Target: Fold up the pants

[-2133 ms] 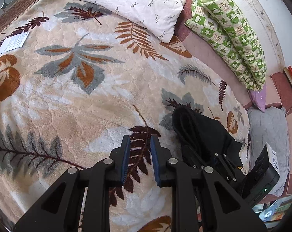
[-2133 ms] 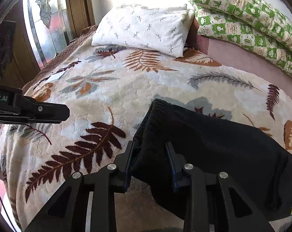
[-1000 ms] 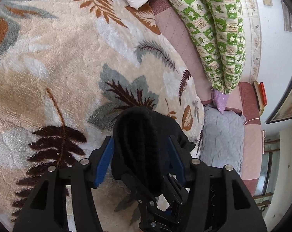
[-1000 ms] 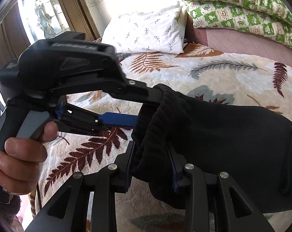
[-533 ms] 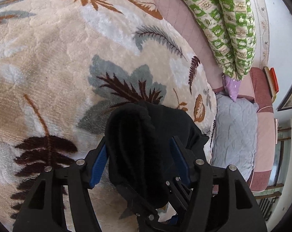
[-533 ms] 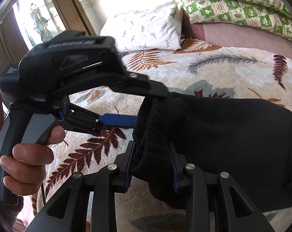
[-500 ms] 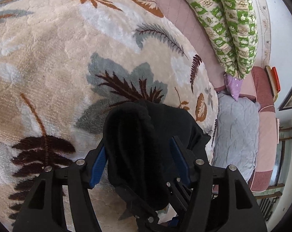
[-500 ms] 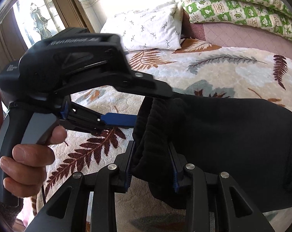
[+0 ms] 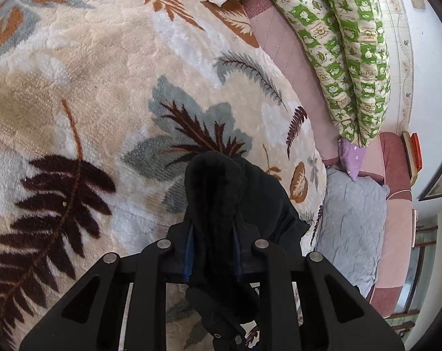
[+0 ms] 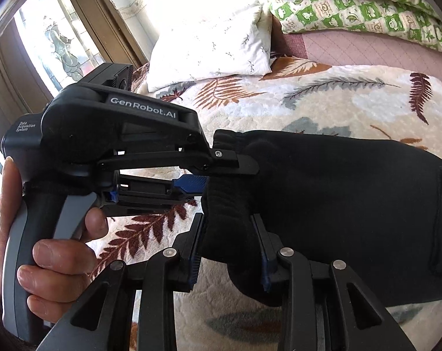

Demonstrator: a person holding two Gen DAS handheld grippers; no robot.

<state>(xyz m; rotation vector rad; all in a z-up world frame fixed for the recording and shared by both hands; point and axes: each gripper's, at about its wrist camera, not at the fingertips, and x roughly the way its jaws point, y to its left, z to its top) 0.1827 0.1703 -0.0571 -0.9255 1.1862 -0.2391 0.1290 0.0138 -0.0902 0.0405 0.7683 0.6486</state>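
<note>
The black pants (image 10: 352, 193) lie bunched on a leaf-patterned blanket (image 9: 103, 87) on the bed. My right gripper (image 10: 228, 248) is shut on the ribbed waistband, held a little above the blanket. My left gripper (image 9: 212, 242) is shut on the same waistband fold (image 9: 215, 193), just above the right gripper's hold. In the right wrist view the left gripper (image 10: 221, 172) comes in from the left, held by a hand (image 10: 54, 251). The rest of the pants trails off to the right.
A white pillow (image 10: 218, 44) lies at the head of the bed. A green patterned quilt (image 9: 343, 44) runs along the far side, on a pink sheet (image 9: 282, 49). A grey cushion (image 9: 352, 219) sits past the blanket's edge. A wooden window frame (image 10: 83, 23) stands on the left.
My left gripper moved over to the waistband, opened around it and has now closed on it. My right gripper has kept its hold throughout.
</note>
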